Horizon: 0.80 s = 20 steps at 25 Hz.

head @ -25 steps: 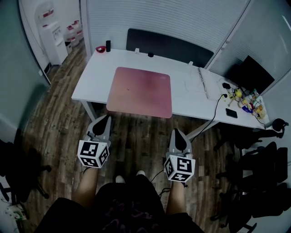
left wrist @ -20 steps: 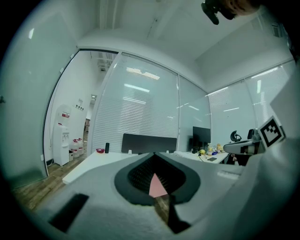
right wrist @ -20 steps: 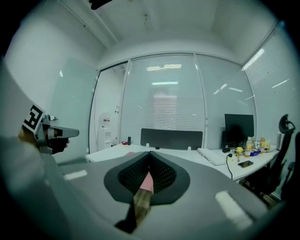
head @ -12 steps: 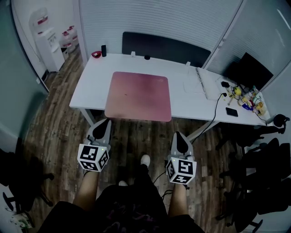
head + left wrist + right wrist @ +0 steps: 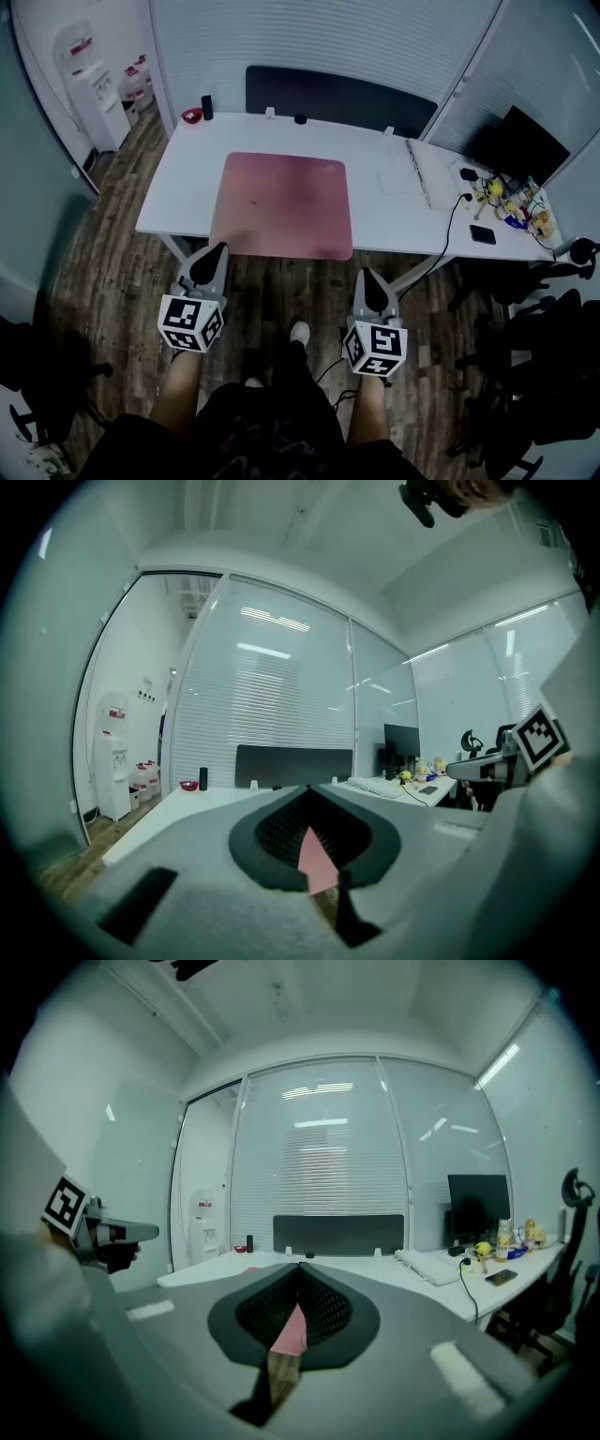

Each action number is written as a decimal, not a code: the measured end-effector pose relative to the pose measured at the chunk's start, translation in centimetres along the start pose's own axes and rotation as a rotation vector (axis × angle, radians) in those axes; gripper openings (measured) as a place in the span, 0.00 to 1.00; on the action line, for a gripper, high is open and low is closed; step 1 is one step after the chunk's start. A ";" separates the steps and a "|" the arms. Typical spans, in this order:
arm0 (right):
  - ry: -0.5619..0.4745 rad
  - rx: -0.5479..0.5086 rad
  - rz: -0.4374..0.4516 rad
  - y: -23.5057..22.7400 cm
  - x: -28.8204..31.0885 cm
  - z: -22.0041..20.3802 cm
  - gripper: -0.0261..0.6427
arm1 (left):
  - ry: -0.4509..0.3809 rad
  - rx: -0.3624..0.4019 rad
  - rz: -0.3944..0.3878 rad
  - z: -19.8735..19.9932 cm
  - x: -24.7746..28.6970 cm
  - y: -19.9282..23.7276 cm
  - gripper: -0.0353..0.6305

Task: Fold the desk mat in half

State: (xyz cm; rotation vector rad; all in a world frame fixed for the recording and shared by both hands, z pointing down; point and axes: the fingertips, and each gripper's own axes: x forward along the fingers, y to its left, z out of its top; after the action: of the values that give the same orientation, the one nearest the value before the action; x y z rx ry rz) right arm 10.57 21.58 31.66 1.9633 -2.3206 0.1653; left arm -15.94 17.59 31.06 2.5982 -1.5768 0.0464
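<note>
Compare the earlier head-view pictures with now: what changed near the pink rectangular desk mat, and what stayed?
The person stepped forward, bringing the left gripper and right gripper closer to the pink rectangular desk mat's near edge. Nothing was gripped or released. Both grippers stay shut and empty; the mat stays flat on the white desk.

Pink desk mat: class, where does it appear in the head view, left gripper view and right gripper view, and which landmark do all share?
Head view: pink desk mat, upper centre, flat on the white desk.
Left gripper view: pink sliver, low centre, beyond the jaws.
Right gripper view: likewise, low centre.
Shared landmark: dark panel behind the desk.
</note>
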 end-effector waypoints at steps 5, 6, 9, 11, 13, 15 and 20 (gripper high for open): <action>0.025 -0.032 0.032 -0.4 2.7 -0.5 0.05 | 0.014 -0.004 0.016 -0.5 2.8 0.0 0.05; 0.024 -0.038 0.038 -0.6 3.4 -0.3 0.05 | 0.019 -0.002 0.019 -0.6 3.3 0.1 0.05; 0.021 -0.033 0.061 -1.1 5.7 -0.2 0.05 | 0.028 -0.011 0.033 -0.9 5.1 0.5 0.05; 0.030 -0.035 0.069 -1.8 7.2 -0.5 0.05 | 0.037 -0.007 0.043 -1.2 6.5 0.8 0.05; 0.041 -0.034 0.075 -2.4 8.8 -0.8 0.05 | 0.047 -0.011 0.059 -1.5 7.8 1.4 0.05; 0.051 -0.022 0.082 -3.1 10.3 -1.1 0.05 | 0.054 -0.020 0.075 -1.8 9.1 2.0 0.05; 0.065 0.005 0.091 -4.6 13.9 -1.6 0.05 | 0.069 -0.034 0.103 -2.5 12.2 3.4 0.05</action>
State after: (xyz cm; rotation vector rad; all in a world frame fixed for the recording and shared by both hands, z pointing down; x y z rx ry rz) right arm 12.79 7.45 35.30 1.8274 -2.3709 0.2382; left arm -13.25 5.56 34.73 2.4611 -1.6706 0.1152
